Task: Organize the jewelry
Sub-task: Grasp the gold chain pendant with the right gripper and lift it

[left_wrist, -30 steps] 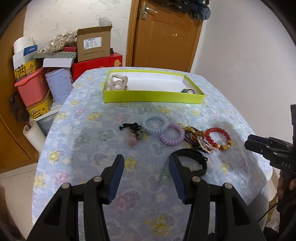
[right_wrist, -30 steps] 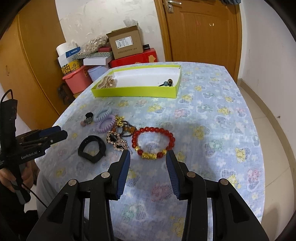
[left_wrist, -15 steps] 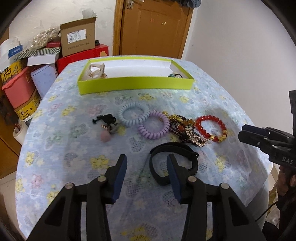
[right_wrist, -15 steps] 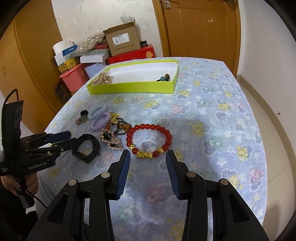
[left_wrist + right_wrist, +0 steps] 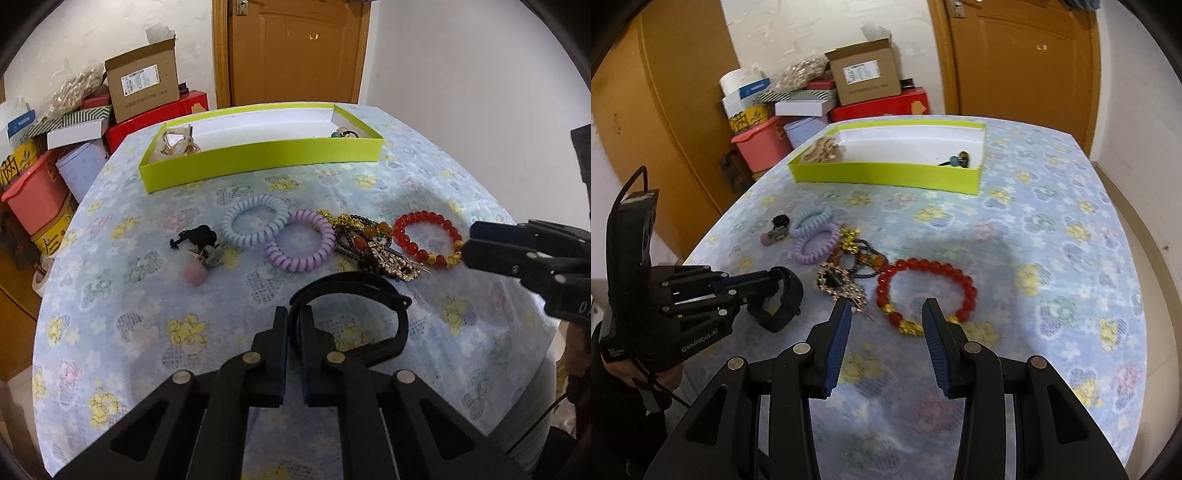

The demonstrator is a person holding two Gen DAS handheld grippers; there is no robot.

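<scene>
Black band (smooth loop) | left gripper clamped | right gripper spread

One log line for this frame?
left gripper: shut on black band | right gripper: open over red bead bracelet | green tray: untouched

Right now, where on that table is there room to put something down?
The middle of the green tray is bare, between the trinkets at its ends. The tablecloth right of the red bead bracelet is free. The row from the red bracelet to the blue coil tie is crowded.
</scene>
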